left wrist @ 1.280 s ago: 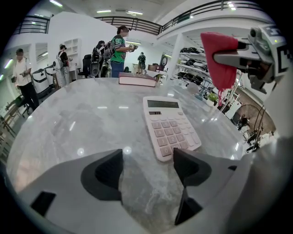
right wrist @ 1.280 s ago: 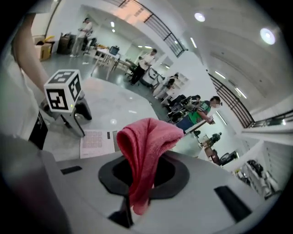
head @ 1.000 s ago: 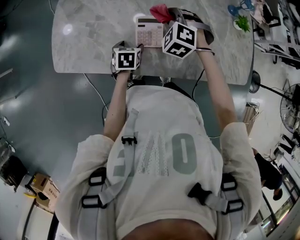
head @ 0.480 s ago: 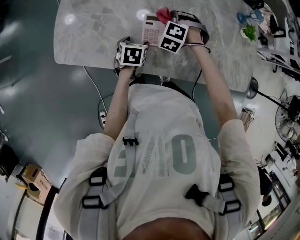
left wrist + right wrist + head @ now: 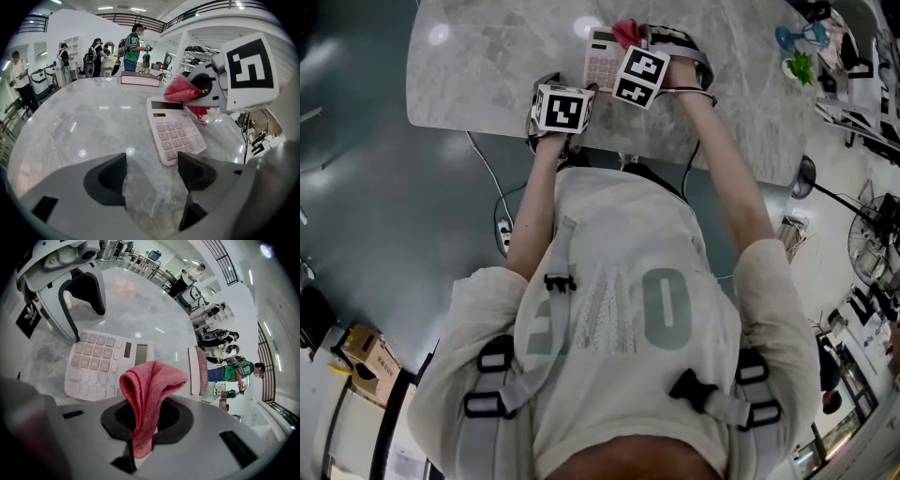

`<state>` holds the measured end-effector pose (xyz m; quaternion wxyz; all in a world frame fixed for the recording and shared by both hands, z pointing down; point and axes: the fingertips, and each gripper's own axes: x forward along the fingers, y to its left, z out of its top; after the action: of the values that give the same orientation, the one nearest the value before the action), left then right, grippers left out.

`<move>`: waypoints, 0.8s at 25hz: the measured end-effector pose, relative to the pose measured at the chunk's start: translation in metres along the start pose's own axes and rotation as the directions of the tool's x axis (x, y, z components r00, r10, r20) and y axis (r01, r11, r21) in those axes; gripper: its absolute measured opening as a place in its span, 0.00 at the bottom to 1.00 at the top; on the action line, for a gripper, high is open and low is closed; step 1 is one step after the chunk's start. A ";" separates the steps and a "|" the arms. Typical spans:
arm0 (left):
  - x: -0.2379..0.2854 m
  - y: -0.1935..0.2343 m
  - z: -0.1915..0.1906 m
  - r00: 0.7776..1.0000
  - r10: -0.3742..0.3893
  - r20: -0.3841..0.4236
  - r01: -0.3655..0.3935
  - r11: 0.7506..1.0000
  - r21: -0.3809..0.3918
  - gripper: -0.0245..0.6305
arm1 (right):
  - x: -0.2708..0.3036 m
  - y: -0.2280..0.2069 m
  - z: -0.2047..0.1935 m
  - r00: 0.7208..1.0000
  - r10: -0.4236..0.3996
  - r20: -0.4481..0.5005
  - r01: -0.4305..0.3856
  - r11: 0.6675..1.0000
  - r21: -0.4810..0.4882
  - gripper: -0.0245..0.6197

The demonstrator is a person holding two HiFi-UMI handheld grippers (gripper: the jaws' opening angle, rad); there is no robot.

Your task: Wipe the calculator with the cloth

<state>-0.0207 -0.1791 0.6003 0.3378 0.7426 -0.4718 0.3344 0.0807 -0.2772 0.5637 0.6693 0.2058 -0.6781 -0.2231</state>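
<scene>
A pale pink calculator [image 5: 176, 132] lies flat on the grey marble table [image 5: 487, 75]; the head view shows the calculator [image 5: 602, 58] between both grippers. My right gripper [image 5: 146, 417] is shut on a folded red cloth [image 5: 149, 390], which hangs just above the calculator's [image 5: 101, 364] display end. That red cloth [image 5: 185, 91] shows over the calculator's far right corner in the left gripper view. My left gripper [image 5: 151, 176] stands open just short of the calculator's near edge, with only bare table between its jaws.
A dark red book [image 5: 140, 78] lies further back on the table, seen also as a book [image 5: 199, 369] in the right gripper view. Several people stand beyond the table. A small green plant [image 5: 797, 64] sits at the table's right end. Cables hang below the near edge.
The right gripper with the cloth has moved slightly left over the calculator. The left gripper has barely shifted.
</scene>
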 end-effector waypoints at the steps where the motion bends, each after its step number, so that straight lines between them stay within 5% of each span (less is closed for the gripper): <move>1: -0.001 0.001 0.000 1.000 0.000 -0.002 0.000 1.000 0.000 0.56 | -0.001 0.000 0.002 1.000 -0.001 0.000 0.001 1.000 0.000 0.13; 20: -0.002 0.000 0.001 1.000 -0.002 -0.011 0.002 1.000 -0.001 0.56 | -0.019 0.065 0.007 0.994 0.109 0.020 -0.106 0.989 -0.106 0.12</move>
<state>-0.0212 -0.1790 0.5981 0.3411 0.7411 -0.4693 0.3379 0.0752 -0.2134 0.5857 0.6816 0.1307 -0.6839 -0.2247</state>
